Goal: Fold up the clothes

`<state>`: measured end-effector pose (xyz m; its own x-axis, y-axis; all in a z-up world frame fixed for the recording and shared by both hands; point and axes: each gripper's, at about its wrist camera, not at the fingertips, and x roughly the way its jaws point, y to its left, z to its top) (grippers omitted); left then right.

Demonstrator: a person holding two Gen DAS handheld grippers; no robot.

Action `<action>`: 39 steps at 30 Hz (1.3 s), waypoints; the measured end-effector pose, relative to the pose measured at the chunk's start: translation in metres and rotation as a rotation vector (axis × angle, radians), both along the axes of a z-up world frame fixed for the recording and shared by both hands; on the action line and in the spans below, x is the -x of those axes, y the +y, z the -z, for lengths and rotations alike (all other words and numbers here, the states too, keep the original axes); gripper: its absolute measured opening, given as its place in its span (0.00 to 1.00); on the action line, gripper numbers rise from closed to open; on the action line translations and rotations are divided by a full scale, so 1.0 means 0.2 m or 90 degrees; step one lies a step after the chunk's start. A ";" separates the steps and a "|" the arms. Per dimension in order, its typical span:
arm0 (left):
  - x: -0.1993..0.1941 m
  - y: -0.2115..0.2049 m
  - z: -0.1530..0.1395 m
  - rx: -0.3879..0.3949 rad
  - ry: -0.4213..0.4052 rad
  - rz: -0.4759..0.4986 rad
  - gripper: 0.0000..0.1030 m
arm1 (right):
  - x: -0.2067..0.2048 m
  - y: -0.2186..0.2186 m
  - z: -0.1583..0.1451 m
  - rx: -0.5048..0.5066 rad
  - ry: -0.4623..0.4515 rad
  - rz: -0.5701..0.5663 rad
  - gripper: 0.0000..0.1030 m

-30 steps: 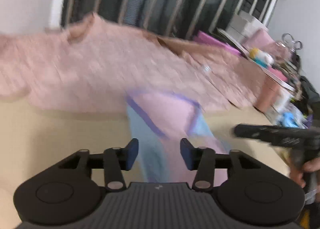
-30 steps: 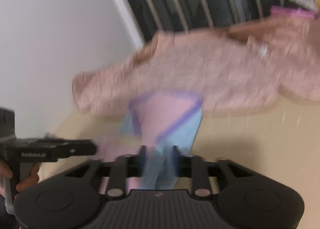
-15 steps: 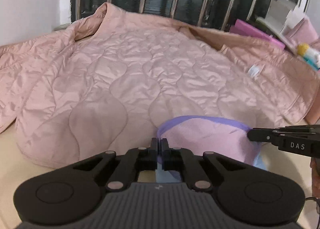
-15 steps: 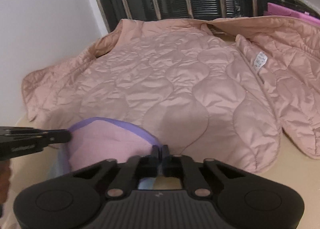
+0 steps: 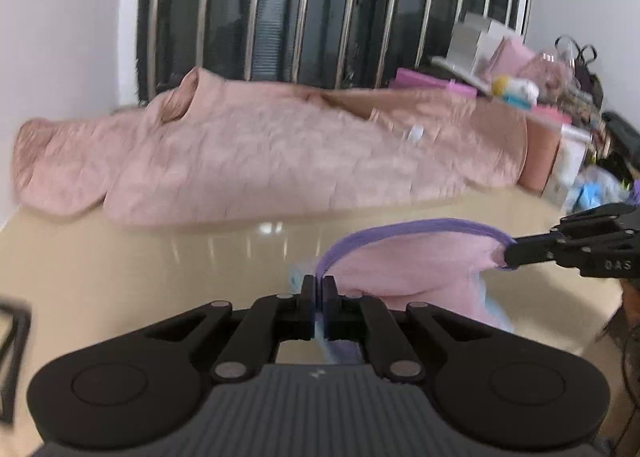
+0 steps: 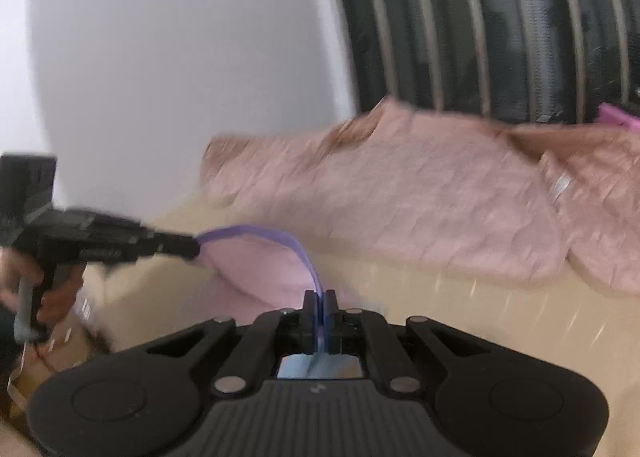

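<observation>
The left gripper [image 5: 319, 281] is pinched tight on the purple-trimmed edge of a small pink garment [image 5: 416, 269], its two black fingers pressed together with only a sliver of cloth showing between them. The right gripper [image 6: 319, 297] is clamped the same way on the other end of that purple band, the fabric running straight down between its closed pads. In the left wrist view the right gripper [image 5: 516, 251] comes in from the right edge and holds the far end of the trim; in the right wrist view the left gripper [image 6: 188, 247] reaches in from the left, with a hand [image 6: 48, 297] on its grip.

The garment [image 6: 260, 269] hangs between the two grippers, its purple edge arched from one to the other, pale blue cloth trailing below it just above the glossy beige table [image 5: 140, 265].

Farther back on the table lies a pink quilted jacket [image 5: 280, 161], spread wide, well apart from the held garment. Behind it stands a dark window with metal bars [image 5: 304, 9]. At the far right of the left view are stacked boxes and clutter [image 5: 520, 81], blurred.
</observation>
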<state>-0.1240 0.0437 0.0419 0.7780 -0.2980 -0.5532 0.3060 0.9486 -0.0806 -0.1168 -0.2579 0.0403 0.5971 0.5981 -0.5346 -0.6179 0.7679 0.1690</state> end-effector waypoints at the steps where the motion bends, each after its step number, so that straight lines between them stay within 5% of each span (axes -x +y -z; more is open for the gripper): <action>1: 0.03 0.00 0.03 -0.006 0.006 -0.007 0.06 | 0.02 0.01 0.04 0.018 0.012 -0.007 0.02; 3: 0.07 0.01 0.07 -0.028 0.035 -0.008 0.11 | 0.07 0.04 0.11 0.052 0.037 -0.020 0.03; 5: 0.12 0.07 0.03 -0.009 0.028 -0.004 0.28 | 0.09 0.02 0.10 0.047 0.046 -0.028 0.09; 8: 0.19 0.17 -0.10 0.051 0.005 0.008 0.39 | 0.12 -0.06 0.01 -0.003 0.029 -0.028 0.24; 12: 0.11 0.13 -0.15 0.079 0.003 -0.004 0.40 | 0.07 -0.04 -0.09 -0.078 -0.011 -0.023 0.27; 16: 0.03 -0.05 -0.03 0.029 0.058 -0.002 0.35 | -0.01 0.20 -0.01 -0.007 0.004 -0.060 0.24; 18: 0.10 -0.10 -0.02 0.012 0.035 -0.014 0.36 | 0.04 0.23 0.04 0.034 -0.007 -0.050 0.24; 21: 0.27 -0.15 -0.02 -0.025 -0.027 -0.040 0.44 | 0.09 0.12 0.06 0.001 0.007 0.025 0.32; 28: 0.32 -0.25 0.10 -0.099 -0.016 -0.039 0.45 | 0.02 -0.04 0.19 -0.170 0.139 0.157 0.32; 30: 0.30 -0.25 0.12 -0.117 -0.011 -0.043 0.45 | -0.01 -0.02 0.23 -0.175 0.163 0.161 0.22; 31: 0.30 -0.24 0.14 -0.123 -0.007 -0.049 0.45 | -0.01 -0.01 0.24 -0.177 0.173 0.160 0.03; 39: 0.22 -0.15 0.15 -0.130 -0.003 -0.088 0.36 | 0.07 -0.03 0.21 -0.159 0.141 0.140 0.04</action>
<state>-0.1690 0.0146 0.0111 0.8067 -0.0705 -0.5867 0.1717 0.9780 0.1186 -0.1314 -0.2639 -0.0019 0.6119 0.5962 -0.5198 -0.3704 0.7966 0.4777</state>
